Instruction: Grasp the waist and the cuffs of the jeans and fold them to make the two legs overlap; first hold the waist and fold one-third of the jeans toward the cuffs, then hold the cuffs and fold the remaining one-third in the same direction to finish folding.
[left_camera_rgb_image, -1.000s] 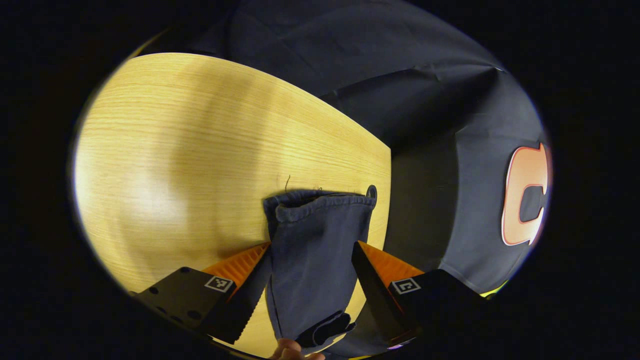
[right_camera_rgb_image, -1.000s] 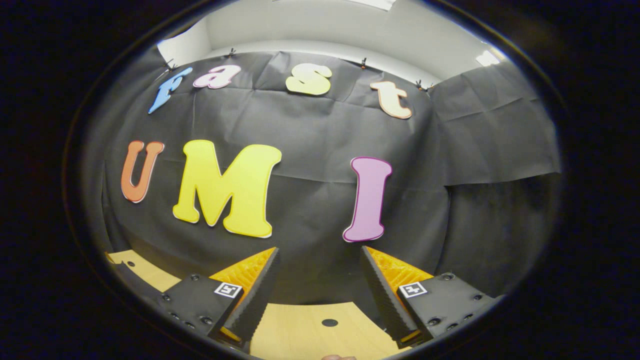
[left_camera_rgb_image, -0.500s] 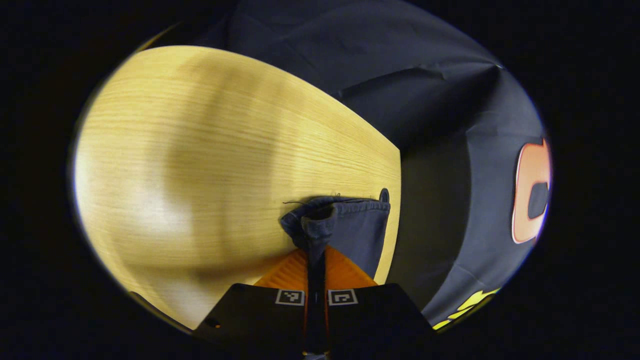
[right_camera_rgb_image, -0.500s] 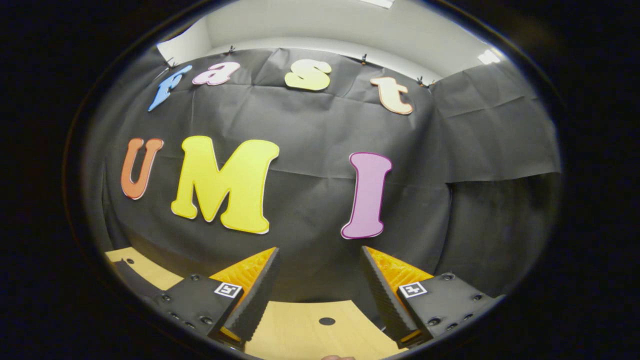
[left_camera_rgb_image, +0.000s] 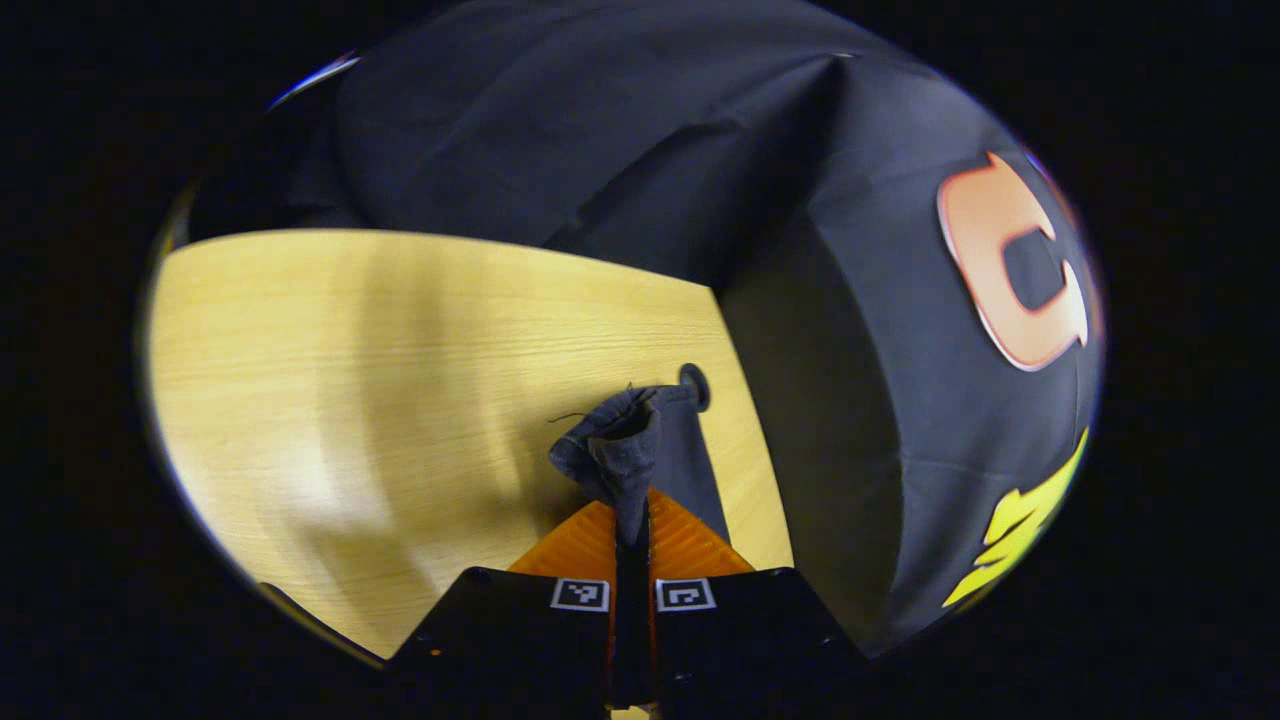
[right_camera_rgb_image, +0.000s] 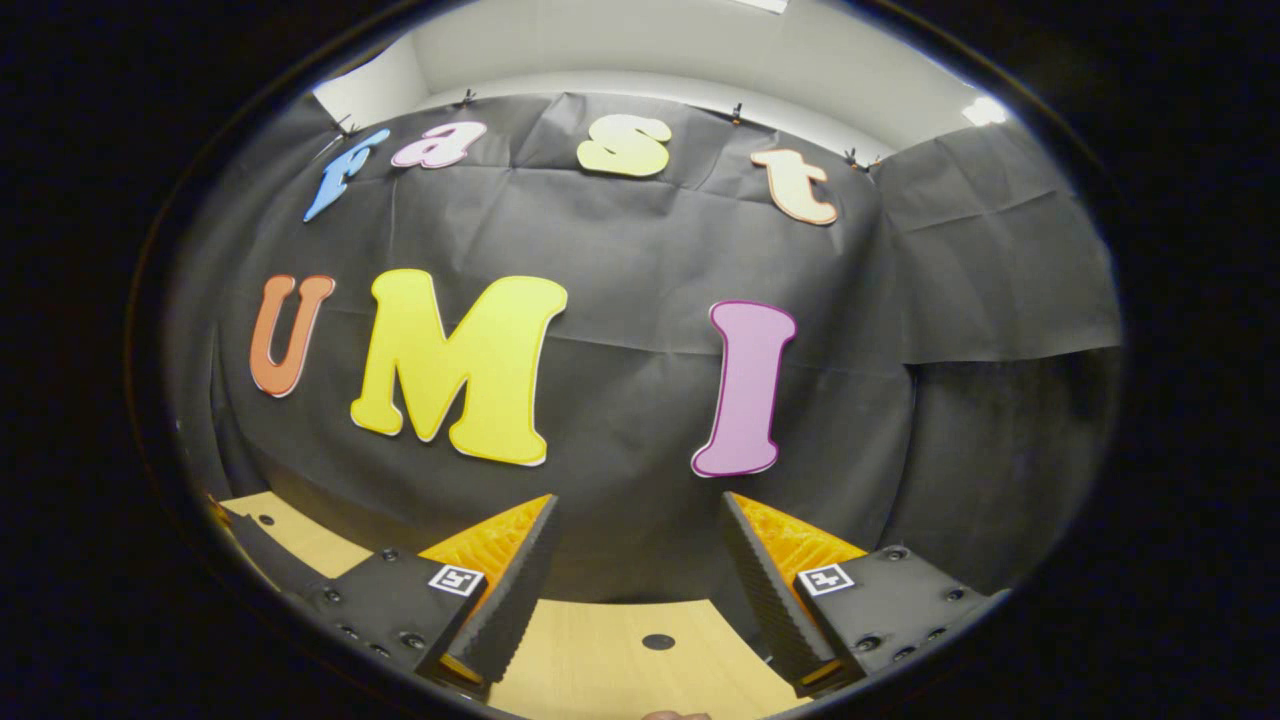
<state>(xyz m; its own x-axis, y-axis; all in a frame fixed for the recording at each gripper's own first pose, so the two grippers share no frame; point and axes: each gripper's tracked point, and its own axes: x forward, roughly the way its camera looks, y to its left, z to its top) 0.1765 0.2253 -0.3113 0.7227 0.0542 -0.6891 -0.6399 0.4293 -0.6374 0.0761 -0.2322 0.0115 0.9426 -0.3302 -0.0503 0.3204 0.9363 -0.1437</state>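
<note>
Denim cuff (left_camera_rgb_image: 622, 445) bunched between pinched left hand-held gripper (left_camera_rgb_image: 632, 520); right hand-held gripper (right_camera_rgb_image: 636, 560) agape, empty.

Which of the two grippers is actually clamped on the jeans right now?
The left gripper: its orange fingers are pressed together on a bunched jeans cuff. The right gripper is spread open with nothing between its fingers.

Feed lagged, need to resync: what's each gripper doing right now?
Left gripper: closed on a bunched jeans cuff, above the table.
Right gripper: open, holding nothing, facing the booth wall.
</note>
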